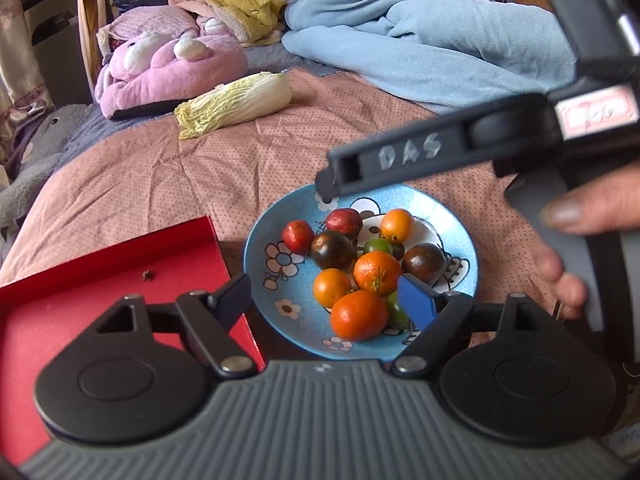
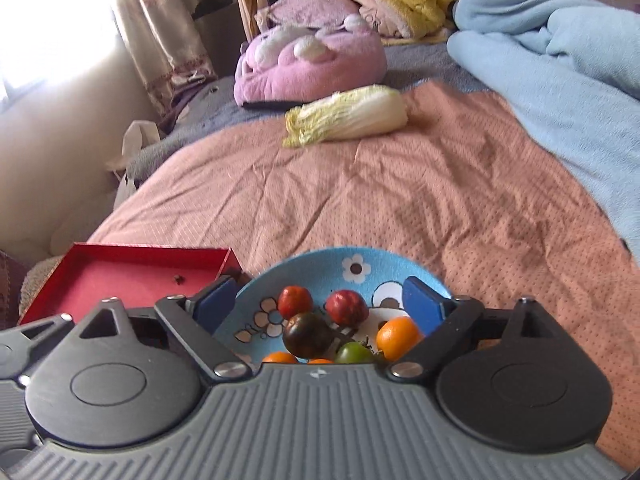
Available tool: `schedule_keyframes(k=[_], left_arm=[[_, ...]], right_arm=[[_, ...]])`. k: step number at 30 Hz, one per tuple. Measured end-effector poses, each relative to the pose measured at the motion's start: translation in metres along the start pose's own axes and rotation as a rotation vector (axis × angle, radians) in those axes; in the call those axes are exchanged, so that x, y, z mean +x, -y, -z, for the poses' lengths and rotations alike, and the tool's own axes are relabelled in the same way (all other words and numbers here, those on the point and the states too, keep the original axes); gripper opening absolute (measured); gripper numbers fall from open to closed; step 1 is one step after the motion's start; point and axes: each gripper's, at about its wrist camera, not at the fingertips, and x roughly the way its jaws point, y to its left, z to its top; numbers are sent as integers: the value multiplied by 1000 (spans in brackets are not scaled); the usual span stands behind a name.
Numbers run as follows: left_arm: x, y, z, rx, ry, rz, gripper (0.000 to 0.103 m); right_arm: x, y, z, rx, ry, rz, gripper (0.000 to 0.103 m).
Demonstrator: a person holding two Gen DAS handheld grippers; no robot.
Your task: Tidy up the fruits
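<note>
Black gripper [image 1: 328,300], blue pads [image 1: 416,300]

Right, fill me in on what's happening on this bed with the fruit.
A person holds a gripper in each hand over a blue flowered plate piled with small fruit: oranges, dark tomatoes, red ones and green ones. Both the left gripper and the right gripper are open and hold nothing. A red tray lies beside the plate with no fruit visible in it, so the sorting does not look begun. A napa cabbage lies further back.
</note>
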Motion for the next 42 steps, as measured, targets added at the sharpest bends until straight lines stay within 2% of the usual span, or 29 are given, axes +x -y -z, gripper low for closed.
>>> schedule_keyframes(k=[6, 11, 17, 20, 24, 26, 33, 37, 42], left_arm=[[-16, -3, 4, -44, 16, -44, 84], [-28, -15, 8, -166, -1, -16, 84], [-50, -3, 14, -144, 35, -69, 84], [-61, 2, 18, -141, 53, -81, 84], [-76, 5, 22, -155, 92, -146, 84], [-82, 3, 23, -177, 98, -155, 84], [-95, -5, 31, -252, 84, -159, 84], [-95, -5, 33, -247, 55, -156, 83], [-97, -3, 35, -232, 59, -182, 83]], right_arm=[[-47, 6, 5, 33, 24, 23, 100], [-79, 19, 20, 83, 4, 53, 100], [-104, 20, 36, 56, -39, 95, 101], [-110, 20, 44, 41, -78, 114, 101], [-117, 14, 60, 21, -128, 88, 101], [-119, 7, 70, -11, -163, 74, 101], [-116, -21, 103, -84, -244, 19, 101], [-112, -36, 111, -124, -267, -3, 101], [-103, -47, 117, -136, -305, -26, 101]])
